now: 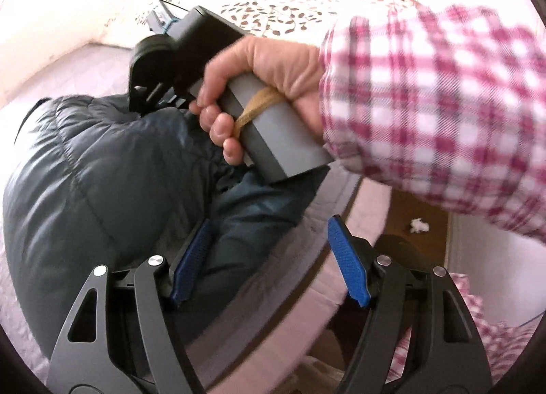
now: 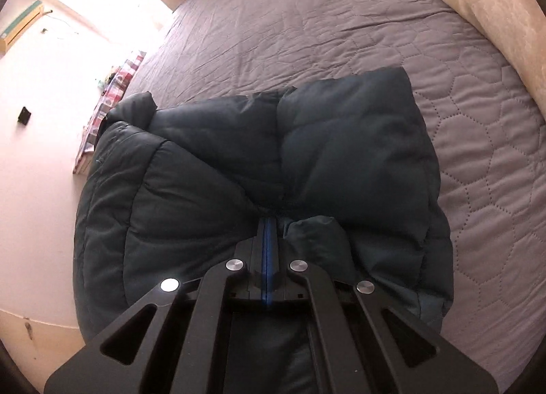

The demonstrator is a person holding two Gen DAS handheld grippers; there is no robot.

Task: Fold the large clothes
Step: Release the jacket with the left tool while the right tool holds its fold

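Grey quilted bedspread (image 2: 341, 35) under a dark puffer jacket (image 2: 239, 162), folded.
Right gripper (image 2: 268, 227) pressed together, pinching a jacket fold at the near edge; left gripper (image 1: 269, 257) spread wide just above the jacket's edge, gripping nothing; hand (image 1: 259, 87) in plaid sleeve (image 1: 426, 104) over the jacket.

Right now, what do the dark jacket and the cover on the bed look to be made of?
The dark jacket looks like padded synthetic shell fabric, perhaps nylon: puffy stitched panels with a slight sheen. The bed cover looks like matte grey-lilac woven cloth, quilted: stitched hexagon outlines and soft creases. Exact fibres cannot be told.
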